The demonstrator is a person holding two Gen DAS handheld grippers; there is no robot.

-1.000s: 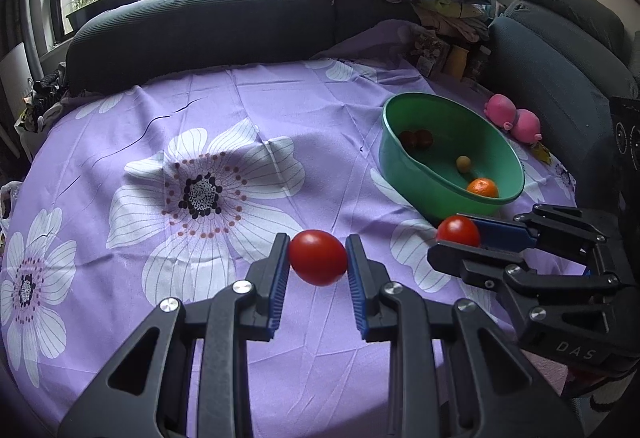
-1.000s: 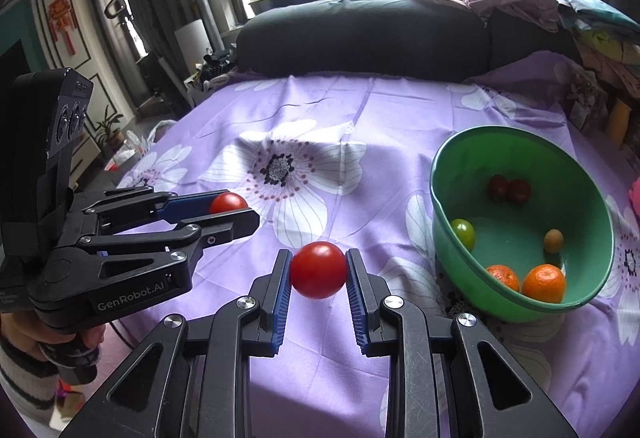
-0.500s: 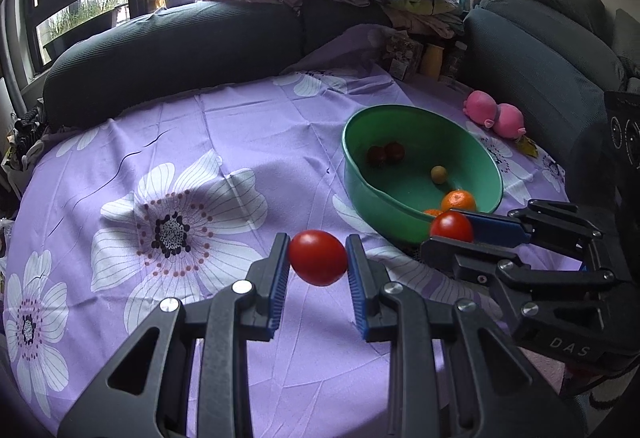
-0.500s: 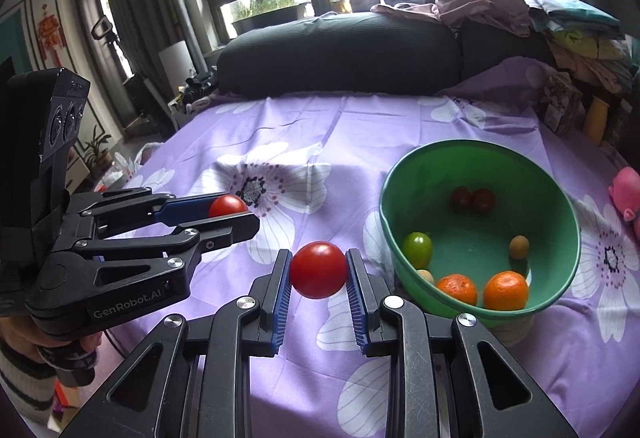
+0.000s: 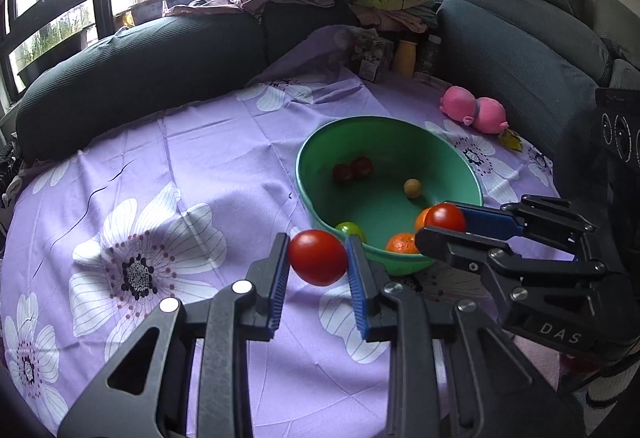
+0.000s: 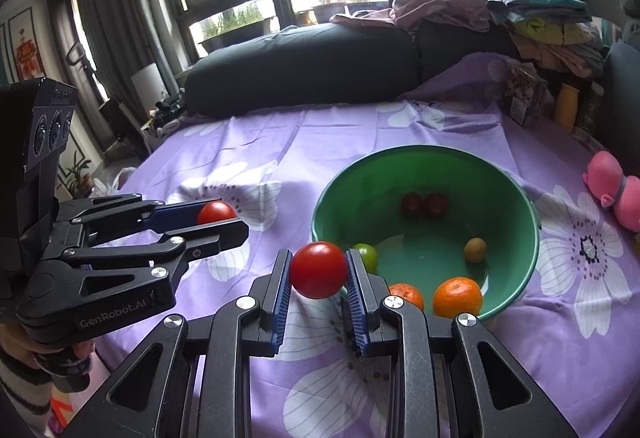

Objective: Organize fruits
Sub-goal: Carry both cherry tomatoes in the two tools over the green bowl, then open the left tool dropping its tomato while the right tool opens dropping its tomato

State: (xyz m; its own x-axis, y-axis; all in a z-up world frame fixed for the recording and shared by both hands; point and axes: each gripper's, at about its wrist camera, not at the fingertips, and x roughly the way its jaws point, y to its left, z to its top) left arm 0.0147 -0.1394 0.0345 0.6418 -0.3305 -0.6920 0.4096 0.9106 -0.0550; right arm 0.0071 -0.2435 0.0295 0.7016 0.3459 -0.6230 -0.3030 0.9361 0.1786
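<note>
On left hand-held gripper (image 6: 222,224) "GenRobot.AI", on right hand-held gripper (image 5: 442,228) "DAS"

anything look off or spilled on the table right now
Nothing is spilled or damaged. The fruit sits inside the green bowl; the only odd item is a pink plush toy lying on the floral tablecloth beyond the bowl.

Two held red tomatoes (image 6: 319,269), one green bowl (image 6: 520,198), two oranges (image 6: 457,297), one pink toy (image 6: 616,194).

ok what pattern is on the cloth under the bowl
Purple cloth printed with big white flowers, clearest in the right wrist view.
</note>
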